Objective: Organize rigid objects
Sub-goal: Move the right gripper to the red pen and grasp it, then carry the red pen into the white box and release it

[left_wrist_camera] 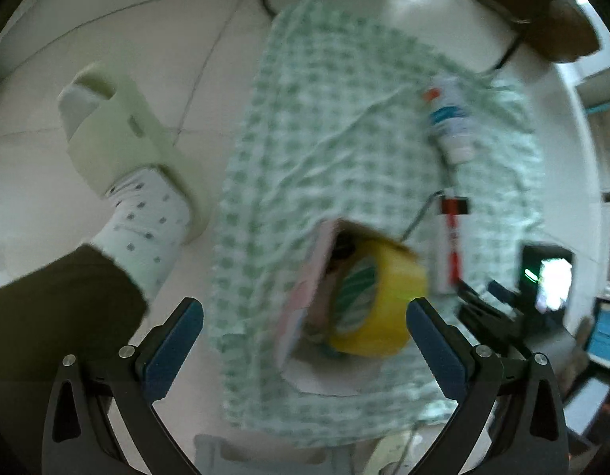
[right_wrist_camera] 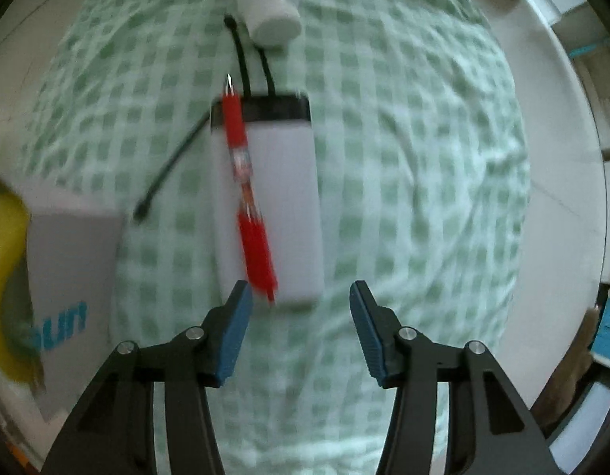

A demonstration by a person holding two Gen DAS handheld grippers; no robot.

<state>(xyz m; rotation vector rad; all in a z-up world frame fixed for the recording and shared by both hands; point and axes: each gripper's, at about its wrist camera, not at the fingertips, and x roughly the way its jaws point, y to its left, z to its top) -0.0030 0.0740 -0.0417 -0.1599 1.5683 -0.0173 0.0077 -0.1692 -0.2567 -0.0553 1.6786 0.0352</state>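
Note:
A green checked cloth carries the objects. A yellow tape roll stands on edge inside an open pink-and-white box. My left gripper hangs above that box, open wide, with nothing touching its pads. A white power bank with a black end lies on the cloth, and a red pen lies along it. My right gripper is open just short of the power bank's near end, its pads touching nothing. A white tube with a blue label lies beyond the power bank.
A person's foot in a dotted sock and pale slipper stands left of the cloth. Black cables run from the power bank. The box and tape lie at the left of the right wrist view. Screens glow at the far right.

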